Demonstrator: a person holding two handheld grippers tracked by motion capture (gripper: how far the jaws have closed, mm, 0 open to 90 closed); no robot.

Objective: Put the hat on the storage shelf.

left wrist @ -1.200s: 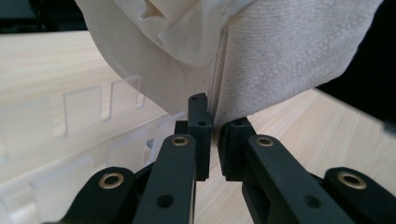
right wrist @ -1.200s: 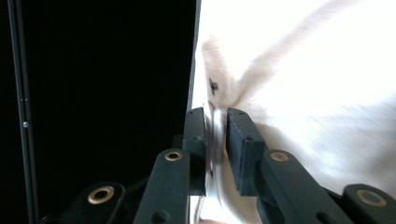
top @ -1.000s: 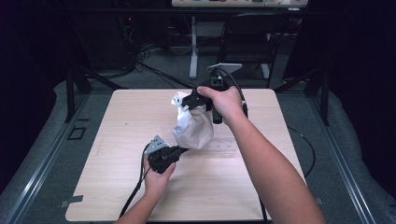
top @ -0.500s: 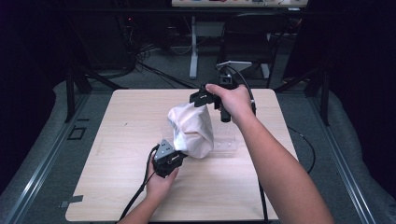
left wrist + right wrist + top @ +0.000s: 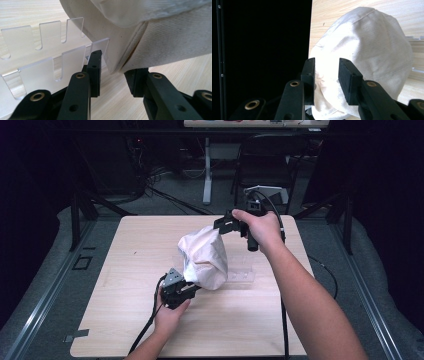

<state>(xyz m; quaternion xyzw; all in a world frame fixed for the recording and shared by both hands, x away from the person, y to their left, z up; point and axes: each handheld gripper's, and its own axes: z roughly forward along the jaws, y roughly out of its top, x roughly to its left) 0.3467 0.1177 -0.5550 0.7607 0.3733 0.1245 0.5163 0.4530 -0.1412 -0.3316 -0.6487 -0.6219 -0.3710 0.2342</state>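
At centre frame of the high view, the cloth bag [image 5: 204, 257] stands puffed on the table [image 5: 125, 265], with the clear slotted rack [image 5: 243, 275] just right of it. Your left gripper [image 5: 192, 289] sits at the bag's lower edge, jaws parted around the hem without pinching it. Your right gripper [image 5: 220, 225], at upper centre, has its jaws parted at the bag's top.

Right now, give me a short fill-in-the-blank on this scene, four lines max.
1. The white cloth bag is held up over a ____ table.
2. The notched rack beside the bag is made of clear ____.
3. The left gripper meets the bag at its ____ end.

Missing words: wooden; plastic; lower
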